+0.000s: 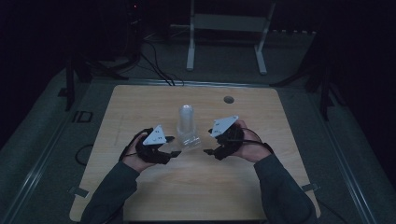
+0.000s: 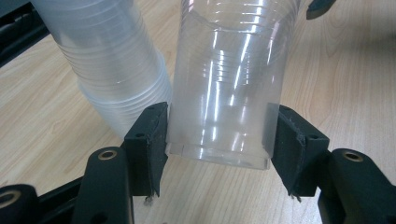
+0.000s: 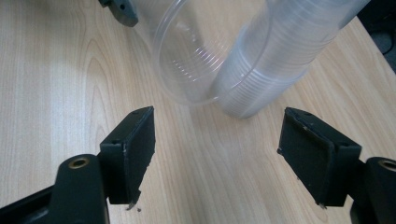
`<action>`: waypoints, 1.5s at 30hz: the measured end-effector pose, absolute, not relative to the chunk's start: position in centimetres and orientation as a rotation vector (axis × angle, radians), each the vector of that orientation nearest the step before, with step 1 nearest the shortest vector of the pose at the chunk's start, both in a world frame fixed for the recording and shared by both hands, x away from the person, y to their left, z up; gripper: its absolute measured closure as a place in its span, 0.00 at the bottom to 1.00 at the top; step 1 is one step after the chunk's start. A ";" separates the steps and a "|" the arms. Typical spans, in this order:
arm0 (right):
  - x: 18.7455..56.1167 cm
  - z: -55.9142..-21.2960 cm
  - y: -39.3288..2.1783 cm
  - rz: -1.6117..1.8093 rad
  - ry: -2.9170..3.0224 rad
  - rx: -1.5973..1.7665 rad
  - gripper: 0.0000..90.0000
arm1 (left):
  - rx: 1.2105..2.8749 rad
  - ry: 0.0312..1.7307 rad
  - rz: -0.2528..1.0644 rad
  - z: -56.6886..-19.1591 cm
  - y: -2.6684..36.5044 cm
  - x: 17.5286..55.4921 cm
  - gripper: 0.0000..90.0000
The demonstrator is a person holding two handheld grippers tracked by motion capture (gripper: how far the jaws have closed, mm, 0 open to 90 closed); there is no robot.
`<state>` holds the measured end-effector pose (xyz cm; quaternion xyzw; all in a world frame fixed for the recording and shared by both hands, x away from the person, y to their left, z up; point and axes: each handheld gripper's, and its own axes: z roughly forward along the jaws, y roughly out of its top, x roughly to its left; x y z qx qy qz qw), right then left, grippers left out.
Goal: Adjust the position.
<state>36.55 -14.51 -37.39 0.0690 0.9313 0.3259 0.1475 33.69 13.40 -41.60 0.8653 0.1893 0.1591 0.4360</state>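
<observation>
A single clear plastic cup (image 2: 224,84) lies on its side, its base end pinched between the black pads of my left gripper (image 2: 218,137), which is shut on it. Next to it stands an upside-down stack of clear cups (image 2: 112,60), touching or nearly touching the held cup. In the high view the stack (image 1: 186,119) rises at the table's middle, with the left gripper (image 1: 172,148) and the cup (image 1: 190,142) at its foot. My right gripper (image 3: 217,140) is open over bare wood, facing the cup's mouth (image 3: 187,60) and the stack (image 3: 280,60); nothing sits between its jaws. The right gripper (image 1: 208,150) is just right of the cup.
The light wooden table (image 1: 196,196) has a round cable hole (image 1: 228,99) near its far edge. Beyond it, a white metal frame (image 1: 229,32) stands on the dark floor with cables (image 1: 159,70) running beside it.
</observation>
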 end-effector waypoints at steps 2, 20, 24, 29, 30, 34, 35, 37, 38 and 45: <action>36.6 -37.6 -14.6 0.941 2.681 0.204 0.30 | 2.146 0.472 0.397 -41.6 13.5 33.7 0.46; 36.6 -38.9 -14.6 1.128 2.631 0.304 0.32 | 2.033 0.495 0.384 -41.2 14.7 33.6 0.46; 36.6 -39.1 -14.5 1.208 2.606 0.344 0.32 | 2.018 0.501 0.385 -41.2 14.9 33.6 0.46; 36.6 -39.4 -14.6 1.315 2.579 0.394 0.32 | 1.999 0.502 0.379 -41.1 15.1 33.5 0.46; 36.6 -39.5 -14.5 1.334 2.576 0.405 0.32 | 1.994 0.503 0.382 -41.1 15.2 33.5 0.46; 36.7 -39.7 -14.4 1.394 2.560 0.432 0.32 | 1.981 0.502 0.377 -40.9 15.3 33.4 0.46; 36.6 -39.7 -14.3 1.411 2.556 0.439 0.32 | 1.979 0.503 0.377 -40.9 15.3 33.4 0.46; 36.6 -39.8 -14.3 1.437 2.547 0.446 0.32 | 1.975 0.502 0.382 -40.8 15.3 33.4 0.46; 36.7 -39.8 -14.2 1.455 2.544 0.448 0.32 | 1.973 0.501 0.387 -40.8 15.3 33.3 0.46; 36.7 -40.2 -14.0 1.532 2.512 0.478 0.32 | 1.950 0.505 0.391 -40.7 15.5 33.3 0.46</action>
